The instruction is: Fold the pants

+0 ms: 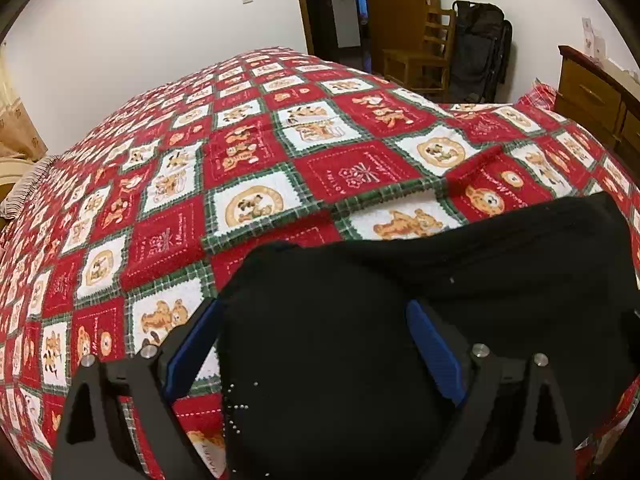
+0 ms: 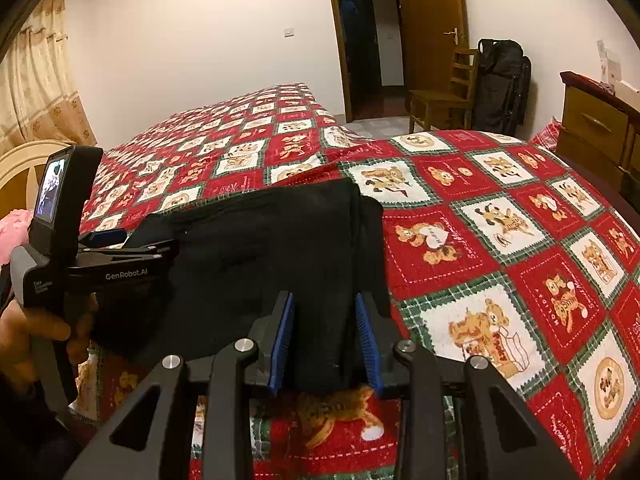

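Black pants [image 2: 280,248] lie folded on the near part of the bed [image 2: 500,240], on a red, white & green blanket w/ bear pics. Right gripper [image 2: 325,340] is low at the near right end of the pants. Its blue pads [image 2: 283,340] sit on both sides of a thick fold of black cloth and seem to pinch it, jaws part way in. Left gripper [image 1: 316,348] is at the near left end of the pants; in the left wrist view its blue pads [image 1: 434,354] stand wide apart w/ a big bump of black cloth between them. One pad is partly hid by the cloth, so can't tell if they press it. In the right wrist view the left gripper shows at the left, held by a hand [image 2: 36,344], w/ a small lit screen on its back. Far off are a brown door [image 2: 432,28], a wood chair [image 2: 444,96], a black bag [image 2: 502,84] and a brown dresser [image 2: 596,128] at the right. Curtain [image 2: 40,80] hangs at the far left.
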Demonstrator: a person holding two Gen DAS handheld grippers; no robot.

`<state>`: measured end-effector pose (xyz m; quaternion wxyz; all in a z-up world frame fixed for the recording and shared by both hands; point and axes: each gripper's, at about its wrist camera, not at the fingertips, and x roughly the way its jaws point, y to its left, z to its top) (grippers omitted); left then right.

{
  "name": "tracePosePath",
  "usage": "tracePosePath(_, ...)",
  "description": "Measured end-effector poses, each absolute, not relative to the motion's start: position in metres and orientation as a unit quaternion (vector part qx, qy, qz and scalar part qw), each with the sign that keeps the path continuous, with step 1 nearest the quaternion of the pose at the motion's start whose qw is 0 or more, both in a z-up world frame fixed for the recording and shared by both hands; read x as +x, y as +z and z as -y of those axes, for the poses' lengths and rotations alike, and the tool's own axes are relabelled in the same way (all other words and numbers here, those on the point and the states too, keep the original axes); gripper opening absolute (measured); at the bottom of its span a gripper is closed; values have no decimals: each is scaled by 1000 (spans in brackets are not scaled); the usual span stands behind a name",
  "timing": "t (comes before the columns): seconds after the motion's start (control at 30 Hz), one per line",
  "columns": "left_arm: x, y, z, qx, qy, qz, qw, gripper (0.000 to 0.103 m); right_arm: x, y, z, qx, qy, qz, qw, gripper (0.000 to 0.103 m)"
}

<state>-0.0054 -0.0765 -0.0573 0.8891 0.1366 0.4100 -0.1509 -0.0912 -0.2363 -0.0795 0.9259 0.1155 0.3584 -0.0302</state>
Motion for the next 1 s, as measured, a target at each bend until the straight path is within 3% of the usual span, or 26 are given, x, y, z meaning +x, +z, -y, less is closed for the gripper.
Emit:
tracePosePath(0.37, -12, -52, 70, 128, -173, -424, 880, 97, -114, -56, 254, 145, -52, -344, 926, 35)
tracePosePath(0.5, -16, -45, 61, 133, -182, -424, 877, 97, -116, -45, 268, 186, -71, -311, 929, 67)
tracePosePath(0.7, -20, -31, 35, 89, -181, -410, 890, 103, -81, -49, 257, 169, -48, -330, 928, 69)
tracePosePath(1.0, -11, -54, 40, 94, -158, -447, 875, 103, -56, -84, 247, 169, -46, -379, 908, 69)
